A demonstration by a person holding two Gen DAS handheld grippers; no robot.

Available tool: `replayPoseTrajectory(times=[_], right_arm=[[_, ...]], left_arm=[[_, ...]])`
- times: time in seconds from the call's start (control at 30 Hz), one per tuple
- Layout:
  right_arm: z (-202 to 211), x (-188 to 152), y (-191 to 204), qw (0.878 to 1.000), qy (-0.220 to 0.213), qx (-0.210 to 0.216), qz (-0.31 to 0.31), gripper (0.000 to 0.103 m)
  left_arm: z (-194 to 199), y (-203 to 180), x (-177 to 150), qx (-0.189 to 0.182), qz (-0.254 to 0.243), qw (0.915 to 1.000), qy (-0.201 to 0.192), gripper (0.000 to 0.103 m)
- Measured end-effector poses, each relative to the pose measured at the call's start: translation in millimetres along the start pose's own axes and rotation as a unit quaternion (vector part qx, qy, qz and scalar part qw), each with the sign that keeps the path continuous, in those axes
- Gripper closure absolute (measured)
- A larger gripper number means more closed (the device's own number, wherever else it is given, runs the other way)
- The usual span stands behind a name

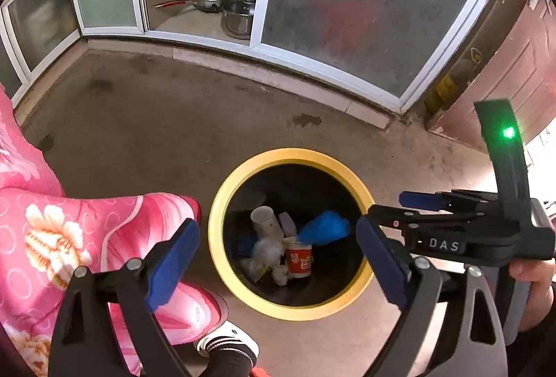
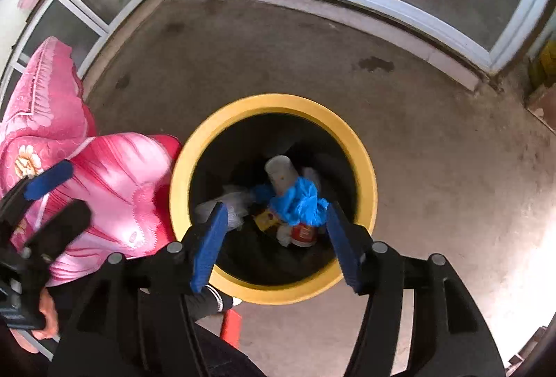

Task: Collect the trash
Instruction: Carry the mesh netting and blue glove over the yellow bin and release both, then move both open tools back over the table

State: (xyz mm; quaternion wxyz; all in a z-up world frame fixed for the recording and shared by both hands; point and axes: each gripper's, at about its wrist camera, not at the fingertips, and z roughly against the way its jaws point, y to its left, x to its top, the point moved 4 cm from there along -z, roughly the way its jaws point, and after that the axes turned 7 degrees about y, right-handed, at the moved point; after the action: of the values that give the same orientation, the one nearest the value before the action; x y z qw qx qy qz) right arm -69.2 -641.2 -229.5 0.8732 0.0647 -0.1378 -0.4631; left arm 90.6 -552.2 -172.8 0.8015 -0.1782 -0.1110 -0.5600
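A bin with a yellow rim (image 1: pixel 222 203) (image 2: pixel 368 175) stands on the concrete floor, black inside. In it lie a red paper cup (image 1: pixel 299 260) (image 2: pixel 304 234), a pale plastic cup (image 1: pixel 266 220) (image 2: pixel 279 173), clear crumpled plastic (image 1: pixel 266 250) (image 2: pixel 236 203) and a blue crumpled bag (image 2: pixel 299 201). The blue bag (image 1: pixel 323 231) looks blurred in the left wrist view. My left gripper (image 1: pixel 278 238) (image 2: pixel 57 203) hangs open over the bin, nothing between its pads. My right gripper (image 2: pixel 276 217) (image 1: pixel 391 208) is open above the bin's near side, pads clear of the trash below.
A pink floral quilt (image 1: pixel 52 231) (image 2: pixel 104 189) lies left of the bin, touching its rim. A person's striped shoe (image 1: pixel 229 340) is near the bin's front. Behind are low cabinets with frosted sliding doors (image 1: pixel 365 5), pots (image 1: pixel 239 15) inside, and a brown door (image 1: pixel 514 71) at right.
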Motion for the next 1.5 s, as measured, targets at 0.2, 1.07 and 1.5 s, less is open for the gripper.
replayPoseTrajectory(times=[0.2,1.07,1.5], right_arm=[[60.7,-17.7,-9.6,0.994,-0.105,-0.013,-0.016,0.041],[158.3,-56.8,434.6,0.86,-0.179,0.225,0.421,0.024],[97.7,-55.8,617.4,0.82,-0.146,0.167,0.527,0.024]], left_arm=[[50.2,1.0,-9.8,-0.03,0.005,0.9987,-0.041,0.014],[385.2,364.0,-314.2,0.298,0.363,0.8669,-0.165,0.008],[384.5,445.8,-330.3,0.312,0.407,0.8429,-0.162,0.008]])
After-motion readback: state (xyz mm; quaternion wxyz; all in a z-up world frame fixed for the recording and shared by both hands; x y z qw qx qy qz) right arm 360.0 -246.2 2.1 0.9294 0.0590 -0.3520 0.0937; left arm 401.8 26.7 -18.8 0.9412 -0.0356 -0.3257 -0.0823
